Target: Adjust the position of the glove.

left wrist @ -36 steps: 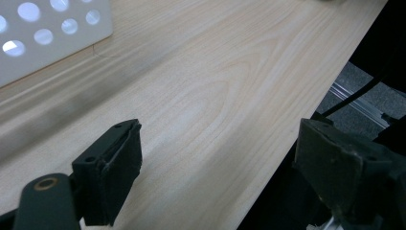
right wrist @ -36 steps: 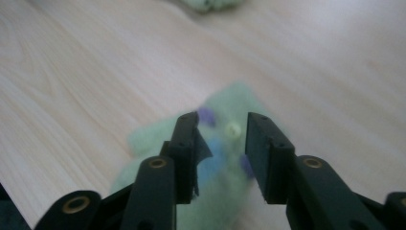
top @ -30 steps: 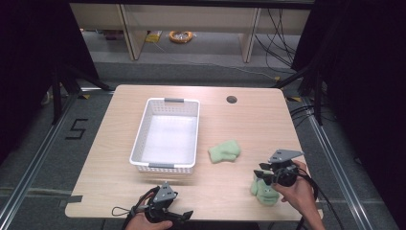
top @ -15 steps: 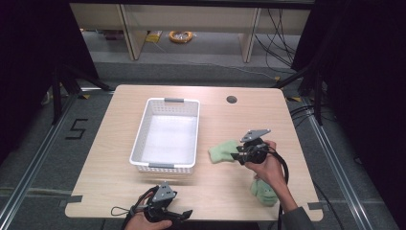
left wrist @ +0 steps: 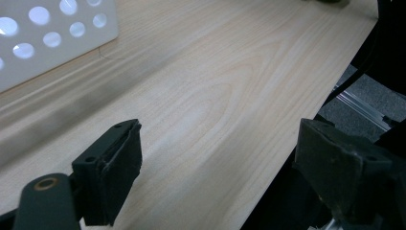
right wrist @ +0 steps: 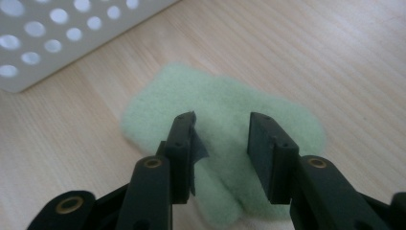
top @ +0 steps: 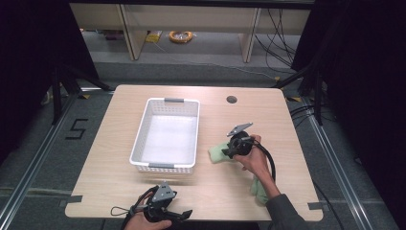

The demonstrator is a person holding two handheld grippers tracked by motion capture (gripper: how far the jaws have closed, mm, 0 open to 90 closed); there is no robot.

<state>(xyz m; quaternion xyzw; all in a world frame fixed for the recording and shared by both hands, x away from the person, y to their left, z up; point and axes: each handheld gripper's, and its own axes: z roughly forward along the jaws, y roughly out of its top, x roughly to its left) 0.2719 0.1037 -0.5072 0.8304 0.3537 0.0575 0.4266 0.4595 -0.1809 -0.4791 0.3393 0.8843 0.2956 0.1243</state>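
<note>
A pale green felt piece (top: 215,152) lies on the wooden table (top: 119,182), just right of the white perforated basket (top: 139,139). My right gripper (top: 226,152) hangs right over it, pointing down and toward the basket. In the right gripper view the felt piece (right wrist: 220,93) spreads beneath the right gripper (right wrist: 221,125); the jaws have just been closing a little, stand partly open, and the pads press on nothing. A second green felt piece (top: 261,190) lies near the front right, partly under the forearm. My left gripper (top: 185,213) rests open at the table's front edge.
The basket (right wrist: 57,33) holds nothing and stands left of centre; its wall (left wrist: 48,38) is close to the left gripper (left wrist: 218,143). A round cable hole (top: 231,99) sits at the table's far side. Dark floor and cables lie beyond the table's edges.
My right gripper has moved from the front-right felt piece, away from the person and left, to above the felt piece beside the basket. The left gripper has stayed put.
</note>
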